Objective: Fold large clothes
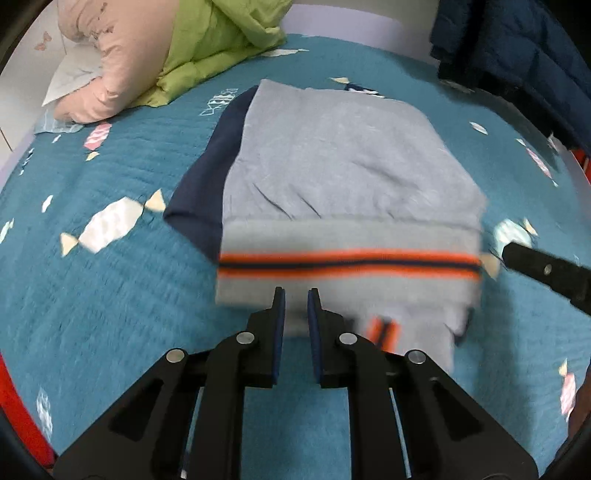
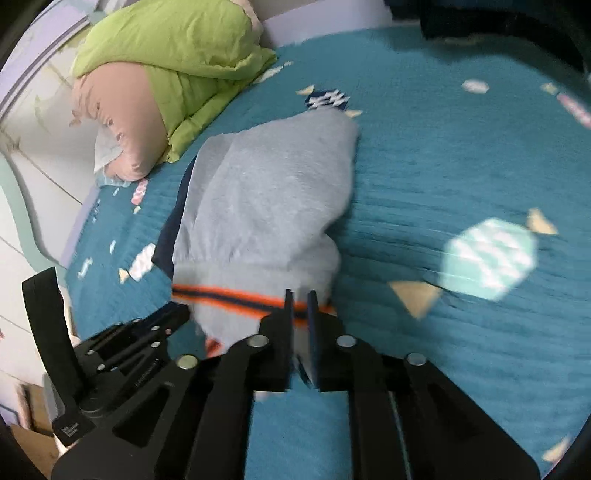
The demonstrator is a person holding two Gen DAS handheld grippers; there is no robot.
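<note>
A grey sweater (image 1: 343, 158) with a navy sleeve (image 1: 207, 184) lies folded on the teal bedspread (image 1: 110, 295). Its ribbed hem (image 1: 347, 262), with orange and navy stripes, is raised toward me and blurred. My left gripper (image 1: 295, 295) is shut on the hem's near edge, with grey cloth between the pads. In the right wrist view, my right gripper (image 2: 301, 295) pinches the striped hem (image 2: 229, 295) at the sweater's (image 2: 266, 192) right corner. One right finger (image 1: 546, 269) shows at the hem's right end. The left gripper (image 2: 162, 325) sits at the lower left.
A green quilt (image 1: 221, 33) and a pink pillow (image 1: 107, 74) are piled at the bed's far left. A dark blue jacket (image 1: 517, 48) lies at the far right. The bedspread (image 2: 443, 147) right of the sweater is bare apart from its candy prints.
</note>
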